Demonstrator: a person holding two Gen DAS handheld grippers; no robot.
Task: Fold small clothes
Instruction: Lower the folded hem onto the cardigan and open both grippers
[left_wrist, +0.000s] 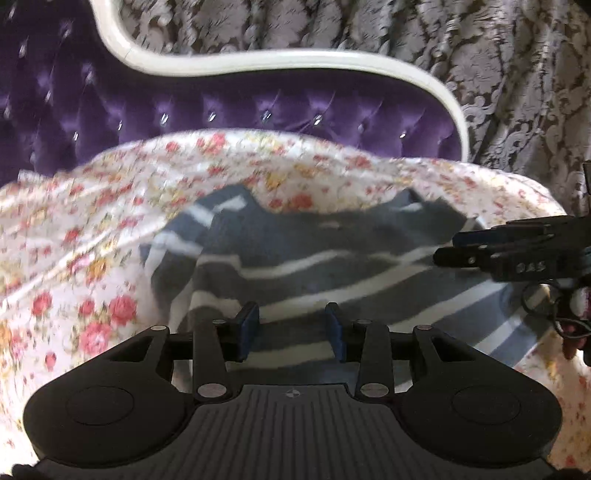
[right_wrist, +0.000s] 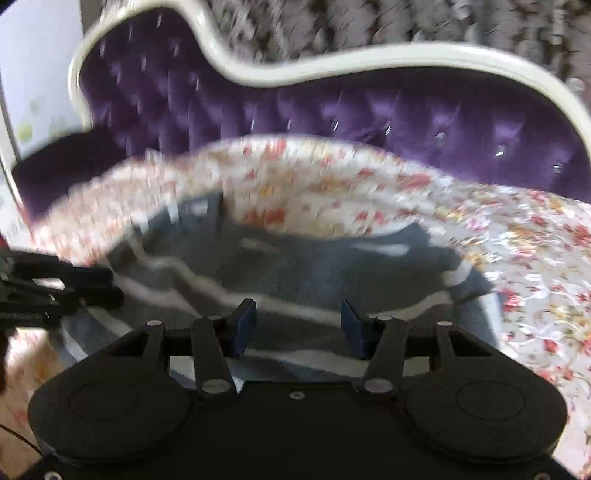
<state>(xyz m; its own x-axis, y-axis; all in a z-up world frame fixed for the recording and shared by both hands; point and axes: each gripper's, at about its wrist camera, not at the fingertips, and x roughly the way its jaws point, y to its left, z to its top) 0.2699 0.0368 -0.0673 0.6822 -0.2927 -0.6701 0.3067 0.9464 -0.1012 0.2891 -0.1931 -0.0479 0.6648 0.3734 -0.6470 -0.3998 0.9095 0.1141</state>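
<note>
Grey striped garment (left_wrist: 295, 258) lies spread on floral bedsheet (left_wrist: 74, 295), in front of purple tufted headboard (left_wrist: 221, 107). Left tool (left_wrist: 291, 328) hovers over its near edge, jaws apart, nothing between. Right tool (right_wrist: 299, 328) likewise apart, empty, above the garment. Both views blurred.

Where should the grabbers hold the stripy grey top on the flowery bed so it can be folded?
Probably the near hem of the striped top, one corner each. It lies flat on the floral sheet with the hem nearest both open grippers, left gripper and right gripper, so come in low from the front and pinch the edge.
</note>
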